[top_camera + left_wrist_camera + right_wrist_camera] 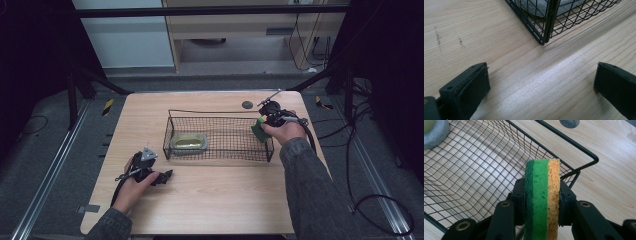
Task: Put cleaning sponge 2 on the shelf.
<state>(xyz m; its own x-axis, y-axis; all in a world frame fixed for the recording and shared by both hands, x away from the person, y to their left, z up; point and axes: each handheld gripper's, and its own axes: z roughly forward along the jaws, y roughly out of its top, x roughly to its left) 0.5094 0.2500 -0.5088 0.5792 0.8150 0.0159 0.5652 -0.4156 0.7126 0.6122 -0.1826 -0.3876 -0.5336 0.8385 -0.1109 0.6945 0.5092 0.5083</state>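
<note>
we see the right gripper [541,202] clamped on a green-and-yellow sponge [542,195], held on edge over the right end of the black wire basket [218,112]. a grey dish [189,142] lies in the basket's left end. the left gripper [541,85] rests on the wooden table [215,195] just beside the basket's near left corner, its jaws wide apart with nothing between them.

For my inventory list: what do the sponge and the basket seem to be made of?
Sponge: soft porous foam, it seems, with a rougher green scouring layer on an orange-yellow one; pores show.
Basket: thin black wire mesh, probably coated metal, with a thicker rim and a matte finish.
</note>
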